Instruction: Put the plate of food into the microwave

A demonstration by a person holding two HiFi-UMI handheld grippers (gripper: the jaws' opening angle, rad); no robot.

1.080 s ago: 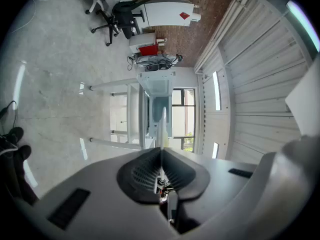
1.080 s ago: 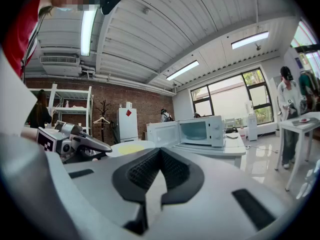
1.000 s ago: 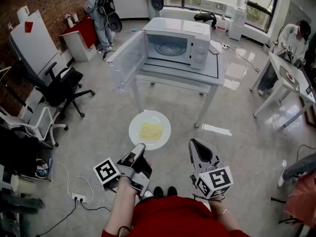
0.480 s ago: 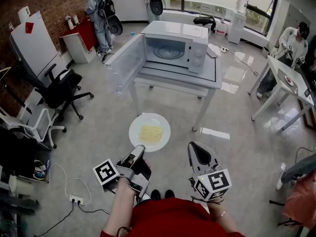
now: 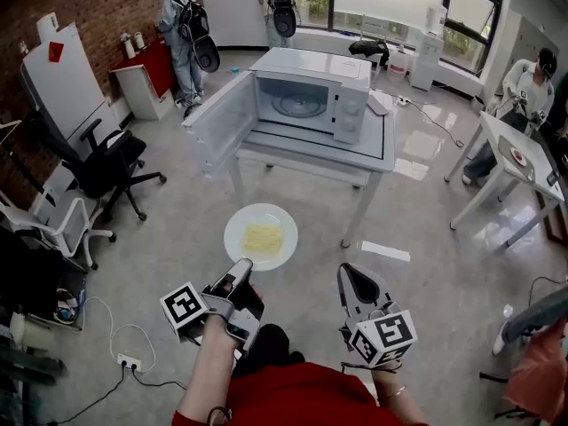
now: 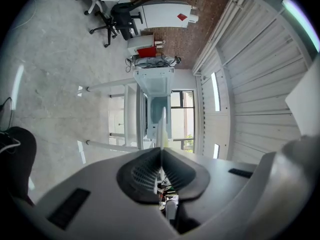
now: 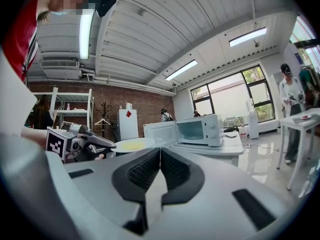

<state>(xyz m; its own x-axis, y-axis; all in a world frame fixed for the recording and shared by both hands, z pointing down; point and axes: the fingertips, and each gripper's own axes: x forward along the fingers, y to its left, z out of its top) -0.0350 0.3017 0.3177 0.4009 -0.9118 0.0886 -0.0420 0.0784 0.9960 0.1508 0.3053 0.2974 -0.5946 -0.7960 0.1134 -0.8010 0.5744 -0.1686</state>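
A white plate (image 5: pixel 260 236) with flat yellow food (image 5: pixel 263 236) hangs level above the floor. My left gripper (image 5: pixel 246 270) is shut on its near rim. In the left gripper view the plate (image 6: pixel 161 126) shows edge-on, pinched between the pads (image 6: pixel 145 170). My right gripper (image 5: pixel 349 272) is shut and holds nothing; it floats to the right of the plate. Ahead, the white microwave (image 5: pixel 312 90) stands on a white table (image 5: pixel 355 153), its door (image 5: pixel 222 116) swung open to the left. The right gripper view shows the plate (image 7: pixel 134 144), my shut right gripper (image 7: pixel 160 152) and the microwave (image 7: pixel 197 130).
A black office chair (image 5: pixel 102 162) and a white chair (image 5: pixel 49 224) stand at the left. A power strip (image 5: pixel 129 361) and cable lie on the floor. People stand at the back by a red cabinet (image 5: pixel 151 69). Another table (image 5: pixel 524 162) with a person is at the right.
The microwave and table have drawn nearer in the head view. Both grippers and the plate have travelled forward with me; the grip on the plate is the same.
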